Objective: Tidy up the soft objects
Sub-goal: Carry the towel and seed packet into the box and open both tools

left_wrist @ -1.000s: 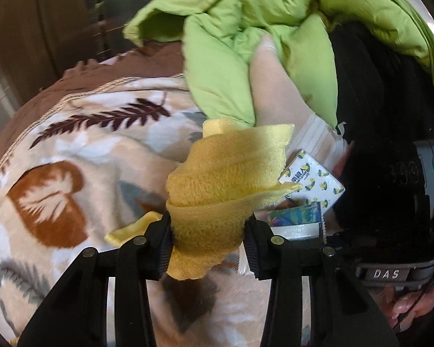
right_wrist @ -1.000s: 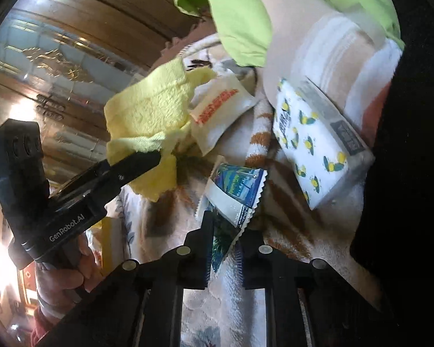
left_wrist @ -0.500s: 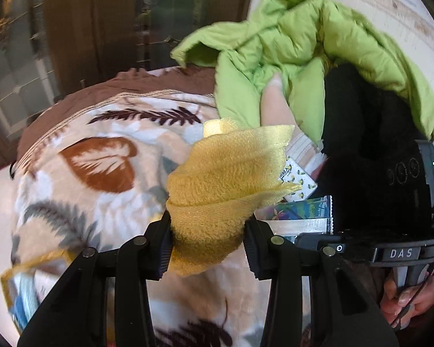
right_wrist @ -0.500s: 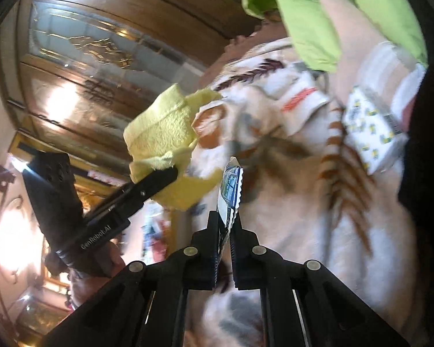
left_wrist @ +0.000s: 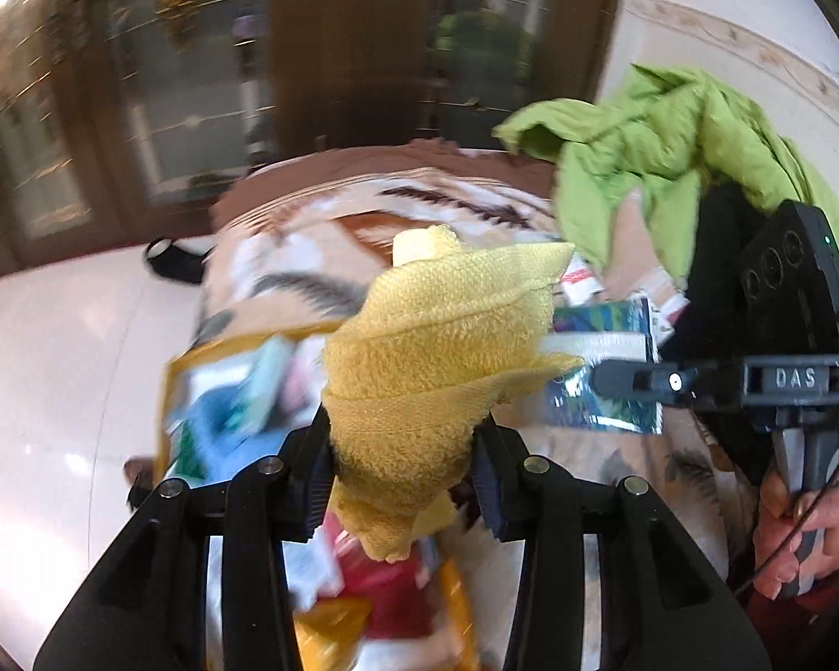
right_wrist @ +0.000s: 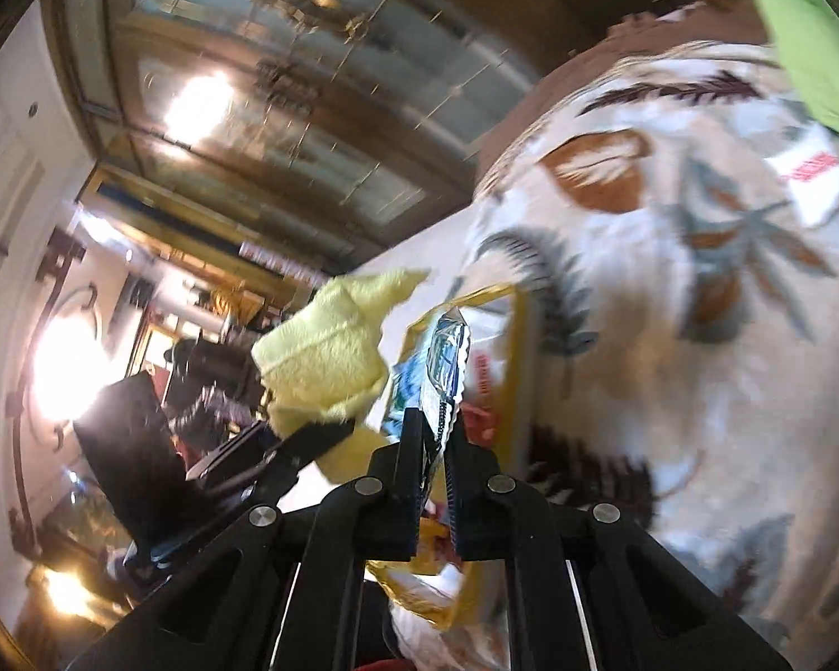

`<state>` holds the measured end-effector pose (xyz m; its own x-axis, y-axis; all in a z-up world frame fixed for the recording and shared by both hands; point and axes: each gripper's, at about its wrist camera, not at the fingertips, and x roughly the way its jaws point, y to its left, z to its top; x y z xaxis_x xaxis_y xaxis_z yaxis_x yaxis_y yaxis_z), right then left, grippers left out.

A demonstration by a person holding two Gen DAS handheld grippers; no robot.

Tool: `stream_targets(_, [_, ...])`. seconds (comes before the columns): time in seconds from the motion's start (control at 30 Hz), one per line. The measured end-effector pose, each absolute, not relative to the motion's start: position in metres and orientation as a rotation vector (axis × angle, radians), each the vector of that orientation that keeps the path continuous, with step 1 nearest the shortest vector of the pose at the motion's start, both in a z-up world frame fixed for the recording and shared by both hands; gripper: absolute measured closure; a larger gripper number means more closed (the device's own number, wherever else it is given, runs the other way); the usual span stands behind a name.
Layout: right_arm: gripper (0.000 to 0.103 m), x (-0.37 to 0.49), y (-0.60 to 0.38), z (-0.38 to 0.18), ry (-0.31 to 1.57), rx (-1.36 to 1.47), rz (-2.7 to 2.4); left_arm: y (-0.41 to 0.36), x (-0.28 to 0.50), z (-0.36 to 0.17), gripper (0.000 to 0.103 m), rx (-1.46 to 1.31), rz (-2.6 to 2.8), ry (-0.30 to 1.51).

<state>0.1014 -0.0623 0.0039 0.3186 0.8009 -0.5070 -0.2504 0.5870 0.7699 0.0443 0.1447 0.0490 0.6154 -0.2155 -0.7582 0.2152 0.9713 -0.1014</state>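
My left gripper (left_wrist: pixel 401 464) is shut on a bunched yellow towel (left_wrist: pixel 442 346), which fills the space between its fingers and rises above them. My right gripper (right_wrist: pixel 432 436) is shut on a blue-and-silver foil packet (right_wrist: pixel 444 360), held edge-on. In the left wrist view the same packet (left_wrist: pixel 604 358) shows flat beside the towel, in the right gripper (left_wrist: pixel 626 377). Both hang over a yellow-rimmed container (right_wrist: pixel 517 369) of packets at the edge of a leaf-patterned blanket (right_wrist: pixel 671 302). The towel (right_wrist: pixel 324 358) sits left of the packet in the right wrist view.
A green jacket (left_wrist: pixel 660 151) lies heaped at the blanket's far right over something black. A white packet with red print (right_wrist: pixel 816 173) lies on the blanket. White tiled floor (left_wrist: pixel 50 346) lies to the left, wooden glass doors behind. A hand (left_wrist: pixel 800 525) grips the right tool's handle.
Both grippers have swung left, away from the jacket and tissue pack, carrying the towel and the foil packet. The yellow-rimmed container has come into view beneath them.
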Motion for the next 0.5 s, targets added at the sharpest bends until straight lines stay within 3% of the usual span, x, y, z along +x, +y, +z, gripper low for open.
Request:
stream_targets(0.17, [0.095,0.108,-0.011,0.000,1.062,0.594,0.820,0.185,0.018,0.044,0.063,-0.070,-0.169,0.875])
stream_targets(0.5, [0.091,0.132,0.062,-0.047,1.179,0.550,0.817,0.236,0.007,-0.017,0.062,-0.219,0.092,0.978])
